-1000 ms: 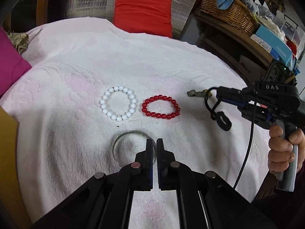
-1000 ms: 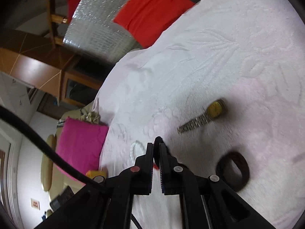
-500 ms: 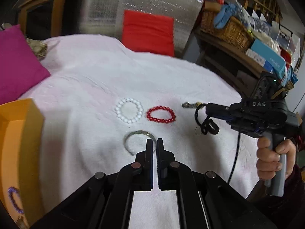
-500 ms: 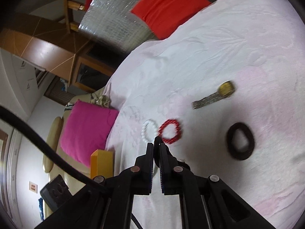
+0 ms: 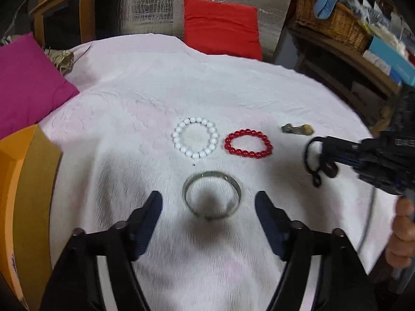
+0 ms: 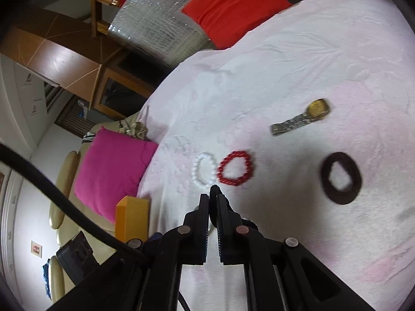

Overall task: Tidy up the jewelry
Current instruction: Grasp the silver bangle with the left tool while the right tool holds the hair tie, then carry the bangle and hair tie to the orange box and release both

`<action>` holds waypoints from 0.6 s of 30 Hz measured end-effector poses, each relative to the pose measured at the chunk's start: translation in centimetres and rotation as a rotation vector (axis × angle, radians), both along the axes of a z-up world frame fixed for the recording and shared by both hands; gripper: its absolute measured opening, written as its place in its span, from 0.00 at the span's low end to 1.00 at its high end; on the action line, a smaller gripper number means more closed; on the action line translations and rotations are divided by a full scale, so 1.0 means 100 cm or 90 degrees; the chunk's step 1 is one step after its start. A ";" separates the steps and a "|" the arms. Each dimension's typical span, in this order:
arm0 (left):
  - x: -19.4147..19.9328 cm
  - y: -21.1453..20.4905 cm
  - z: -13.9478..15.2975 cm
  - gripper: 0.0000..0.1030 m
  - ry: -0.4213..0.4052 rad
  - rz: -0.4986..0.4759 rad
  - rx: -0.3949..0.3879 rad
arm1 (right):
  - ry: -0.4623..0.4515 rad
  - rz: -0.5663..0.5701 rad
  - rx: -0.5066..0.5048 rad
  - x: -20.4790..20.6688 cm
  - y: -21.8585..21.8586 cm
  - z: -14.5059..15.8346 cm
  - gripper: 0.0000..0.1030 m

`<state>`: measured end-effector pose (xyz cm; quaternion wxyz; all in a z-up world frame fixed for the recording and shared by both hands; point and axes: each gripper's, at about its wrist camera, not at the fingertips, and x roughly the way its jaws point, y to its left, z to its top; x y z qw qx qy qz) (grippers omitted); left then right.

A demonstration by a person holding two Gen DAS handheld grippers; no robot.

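While the left gripper [image 5: 208,202] opens, the silver bangle [image 5: 211,194] lies untouched between its fingers — right gripper [image 6: 212,199] closed, empty.

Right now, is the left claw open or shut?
Open, and opening wider. The left claw has its fingers spread on either side of the silver bangle, which lies flat on the bedspread, untouched.

Five pieces of jewelry lay on the pale pink cloth: one white bead bracelet [image 5: 195,138], one red bead bracelet [image 5: 248,143], one plain metal bangle [image 5: 211,198], one dark ring-shaped bracelet [image 6: 340,177] and one gold-faced wristwatch [image 6: 301,120]. There were two cushions, one red [image 5: 221,29] and one magenta [image 5: 28,83]. One orange box [image 5: 24,194] stood at the left edge. One wicker basket [image 5: 333,23] sat on a shelf. Two grippers were in the room, one per hand.
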<state>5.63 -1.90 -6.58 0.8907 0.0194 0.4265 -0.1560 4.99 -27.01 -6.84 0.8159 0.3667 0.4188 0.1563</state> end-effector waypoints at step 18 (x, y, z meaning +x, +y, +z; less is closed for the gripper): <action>0.021 -0.014 -0.024 0.61 0.023 0.006 0.021 | -0.005 -0.005 -0.008 0.007 -0.017 -0.004 0.06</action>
